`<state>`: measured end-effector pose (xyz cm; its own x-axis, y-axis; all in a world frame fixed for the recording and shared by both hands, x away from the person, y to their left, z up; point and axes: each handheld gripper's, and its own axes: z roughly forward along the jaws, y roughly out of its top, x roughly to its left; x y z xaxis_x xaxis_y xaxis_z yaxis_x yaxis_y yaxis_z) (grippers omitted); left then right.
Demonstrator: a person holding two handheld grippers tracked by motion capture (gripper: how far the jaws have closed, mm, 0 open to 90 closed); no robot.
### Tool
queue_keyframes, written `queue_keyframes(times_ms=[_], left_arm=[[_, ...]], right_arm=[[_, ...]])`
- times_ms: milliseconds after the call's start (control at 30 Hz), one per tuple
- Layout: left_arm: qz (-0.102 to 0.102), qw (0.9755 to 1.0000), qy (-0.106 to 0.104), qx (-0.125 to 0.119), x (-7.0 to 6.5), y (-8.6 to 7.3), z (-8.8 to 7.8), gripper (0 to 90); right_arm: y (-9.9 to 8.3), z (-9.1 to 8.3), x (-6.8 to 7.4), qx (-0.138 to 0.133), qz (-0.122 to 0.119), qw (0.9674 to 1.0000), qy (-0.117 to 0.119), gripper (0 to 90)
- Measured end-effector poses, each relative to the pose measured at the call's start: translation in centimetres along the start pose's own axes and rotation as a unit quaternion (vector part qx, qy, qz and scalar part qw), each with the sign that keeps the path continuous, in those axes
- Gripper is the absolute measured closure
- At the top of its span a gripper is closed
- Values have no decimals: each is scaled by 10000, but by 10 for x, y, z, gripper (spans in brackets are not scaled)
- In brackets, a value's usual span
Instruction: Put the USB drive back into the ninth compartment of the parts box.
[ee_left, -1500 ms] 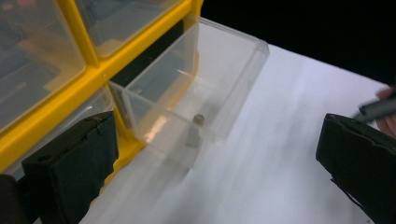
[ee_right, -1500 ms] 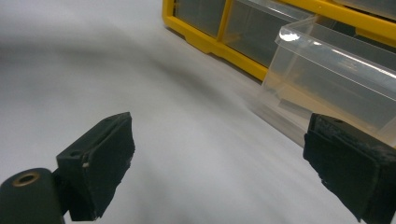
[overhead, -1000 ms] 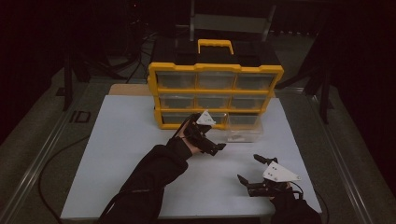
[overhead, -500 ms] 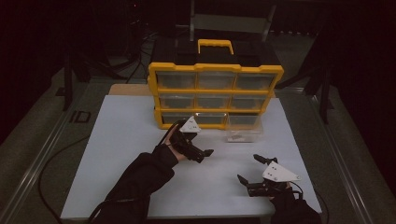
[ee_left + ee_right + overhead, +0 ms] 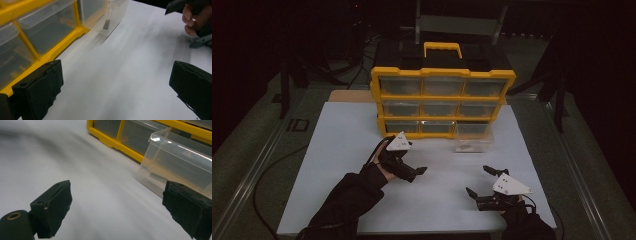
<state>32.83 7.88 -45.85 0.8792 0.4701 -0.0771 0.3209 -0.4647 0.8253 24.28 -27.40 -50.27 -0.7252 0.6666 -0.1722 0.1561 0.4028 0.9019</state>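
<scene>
Clear plastic drawer (image 5: 473, 136) pulled out onto the white surface (image 5: 337, 150), just before the yellow organiser cabinet (image 5: 442, 102). Left hand-held gripper (image 5: 416, 172) and right hand-held gripper (image 5: 478, 181) both released, empty. Risk: a hasty, off-centre pinch could tip the light drawer.

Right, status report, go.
Left gripper open, empty. Right gripper open, empty. Clear drawer pulled out onto white mat, before yellow organiser. Nothing between grippers and drawer.
</scene>
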Motion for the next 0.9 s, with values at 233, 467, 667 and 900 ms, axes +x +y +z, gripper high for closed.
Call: queue_keyframes(times_ms=[233, 467, 667, 900], left_arm=[[-64, 9999, 111, 68, 4, -21, -11, 0], [-167, 9997, 143, 68, 6, -40, -21, 0], [-289, 9994, 170, 51, 8, -59, -29, 0], [-408, 9989, 214, -19, 8, -77, -41, 0]], right_arm=[[0, 0, 0, 5, 6, 10000, 3, 83], [0, 0, 0, 16, 29, 10000, -18, 83], [0, 0, 0, 20, 40, 10000, -20, 83], [0, 0, 0, 23, 11, 10000, -23, 83]])
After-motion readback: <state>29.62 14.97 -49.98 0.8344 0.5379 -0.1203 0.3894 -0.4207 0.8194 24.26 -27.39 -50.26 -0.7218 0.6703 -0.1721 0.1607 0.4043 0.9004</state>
